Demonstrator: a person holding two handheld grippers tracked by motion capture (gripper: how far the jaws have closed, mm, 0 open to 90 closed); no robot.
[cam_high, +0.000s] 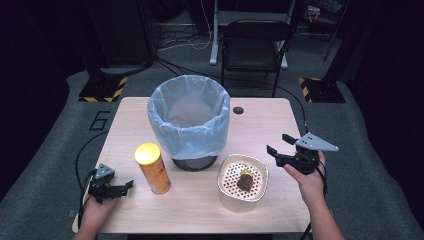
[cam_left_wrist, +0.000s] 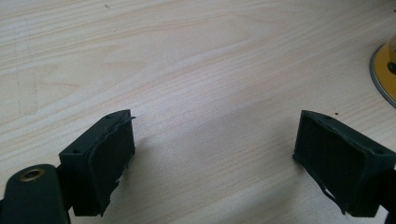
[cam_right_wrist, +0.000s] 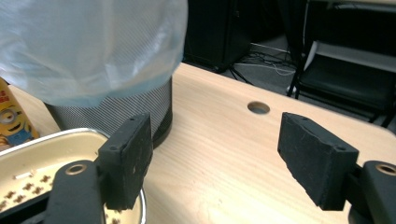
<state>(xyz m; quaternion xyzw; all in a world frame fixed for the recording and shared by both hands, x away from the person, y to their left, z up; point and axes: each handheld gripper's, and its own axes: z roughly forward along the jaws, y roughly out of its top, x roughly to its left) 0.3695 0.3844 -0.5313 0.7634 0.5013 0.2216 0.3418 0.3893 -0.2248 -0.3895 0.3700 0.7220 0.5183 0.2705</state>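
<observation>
Pale wood table (cam_high: 280, 200) carries a bin (cam_high: 189, 122) lined with a blue bag at centre far, seemingly empty. Just near-right of it sits a cream perforated tray (cam_high: 243, 189) with a dark scrap (cam_high: 245, 180) inside, so I judge the clearing not begun. Right gripper (cam_high: 278, 144) hovers beside the tray, jaws spread, empty. Left gripper (cam_high: 129, 186) rests near-left beside a yellow can (cam_high: 152, 168), jaws spread too.
</observation>
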